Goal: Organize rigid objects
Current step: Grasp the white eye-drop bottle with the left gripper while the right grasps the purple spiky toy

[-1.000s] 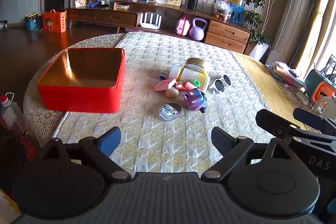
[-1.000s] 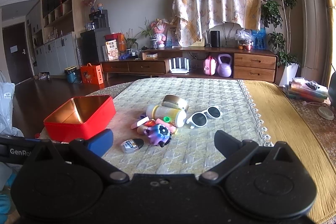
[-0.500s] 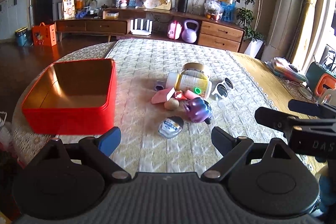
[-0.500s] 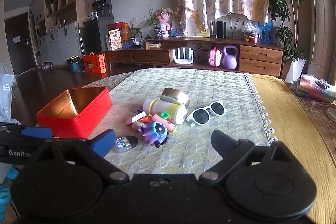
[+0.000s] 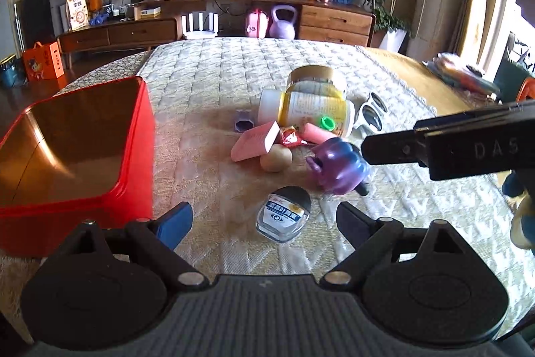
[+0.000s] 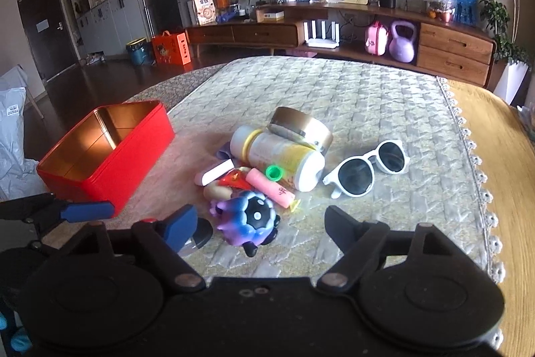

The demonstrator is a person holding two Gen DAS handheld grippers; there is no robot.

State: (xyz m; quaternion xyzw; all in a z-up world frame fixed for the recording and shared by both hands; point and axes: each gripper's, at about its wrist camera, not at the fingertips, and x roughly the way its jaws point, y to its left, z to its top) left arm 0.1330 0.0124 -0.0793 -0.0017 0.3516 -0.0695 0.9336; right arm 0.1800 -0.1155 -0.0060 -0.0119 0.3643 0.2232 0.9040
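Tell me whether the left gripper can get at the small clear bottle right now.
Probably yes: the left gripper is open and the small clear bottle lies alone on the cloth just ahead, nothing between them.

"das" is printed on the right gripper (image 5: 481, 149); the flat bottle (image 5: 284, 215) label is unreadable.

Both cams sit low over the table (image 5: 207, 82), facing the sideboard (image 6: 334, 32). Left view looks from nearer the red tin (image 5: 77, 156), right view from further right; both share the purple toy (image 6: 247, 219) pile, close up.
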